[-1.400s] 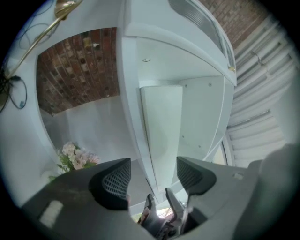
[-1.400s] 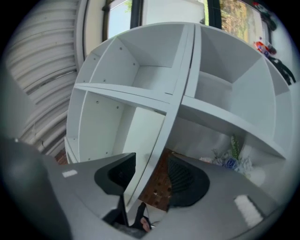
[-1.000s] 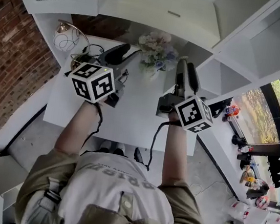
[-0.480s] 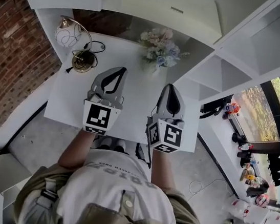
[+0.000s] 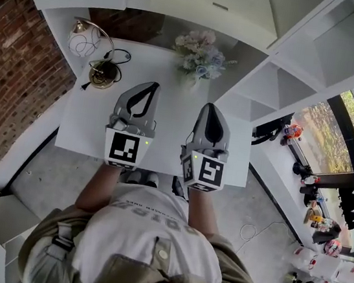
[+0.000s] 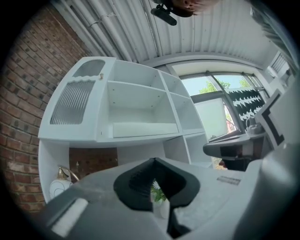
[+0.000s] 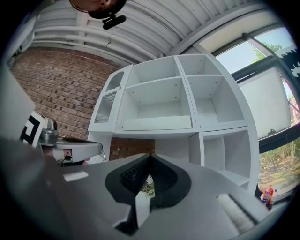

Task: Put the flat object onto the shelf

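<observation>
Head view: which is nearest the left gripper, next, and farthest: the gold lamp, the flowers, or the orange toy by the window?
From the left gripper:
1. Gold lamp, on the desk, to its left.
2. Flowers, at the desk's back, to its right; almost a tie with the lamp.
3. Orange toy, far right, by the window.

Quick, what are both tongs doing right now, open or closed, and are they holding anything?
Left tongs: closed, holding nothing.
Right tongs: closed, holding nothing.
</observation>
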`<state>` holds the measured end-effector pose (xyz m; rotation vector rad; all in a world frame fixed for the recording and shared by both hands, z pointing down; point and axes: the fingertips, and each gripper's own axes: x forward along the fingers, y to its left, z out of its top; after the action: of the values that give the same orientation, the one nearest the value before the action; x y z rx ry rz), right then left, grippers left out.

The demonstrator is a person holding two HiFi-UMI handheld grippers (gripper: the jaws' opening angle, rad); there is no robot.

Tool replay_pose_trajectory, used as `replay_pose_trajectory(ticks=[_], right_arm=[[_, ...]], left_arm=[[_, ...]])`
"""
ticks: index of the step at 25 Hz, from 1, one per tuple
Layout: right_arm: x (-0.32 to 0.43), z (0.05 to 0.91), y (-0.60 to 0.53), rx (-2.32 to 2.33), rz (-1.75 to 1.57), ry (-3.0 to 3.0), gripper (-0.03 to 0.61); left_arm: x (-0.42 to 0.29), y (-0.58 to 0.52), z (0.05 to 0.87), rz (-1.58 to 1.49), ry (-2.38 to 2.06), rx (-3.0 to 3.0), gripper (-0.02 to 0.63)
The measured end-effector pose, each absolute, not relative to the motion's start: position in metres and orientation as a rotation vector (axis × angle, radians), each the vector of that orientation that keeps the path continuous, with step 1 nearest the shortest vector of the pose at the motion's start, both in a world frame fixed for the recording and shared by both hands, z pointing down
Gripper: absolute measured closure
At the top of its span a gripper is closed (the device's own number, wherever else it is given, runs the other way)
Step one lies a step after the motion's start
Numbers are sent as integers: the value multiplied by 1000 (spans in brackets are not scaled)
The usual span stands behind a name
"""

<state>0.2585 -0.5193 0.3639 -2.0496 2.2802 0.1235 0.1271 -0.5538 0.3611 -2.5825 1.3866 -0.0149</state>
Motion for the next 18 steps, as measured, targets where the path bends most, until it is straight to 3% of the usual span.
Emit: replay_pose_trajectory(ticks=[18], right_arm=[[265, 358, -519, -2010, 81, 2282, 577]], left_arm=[[128, -553, 358, -32, 1376, -2586, 607]])
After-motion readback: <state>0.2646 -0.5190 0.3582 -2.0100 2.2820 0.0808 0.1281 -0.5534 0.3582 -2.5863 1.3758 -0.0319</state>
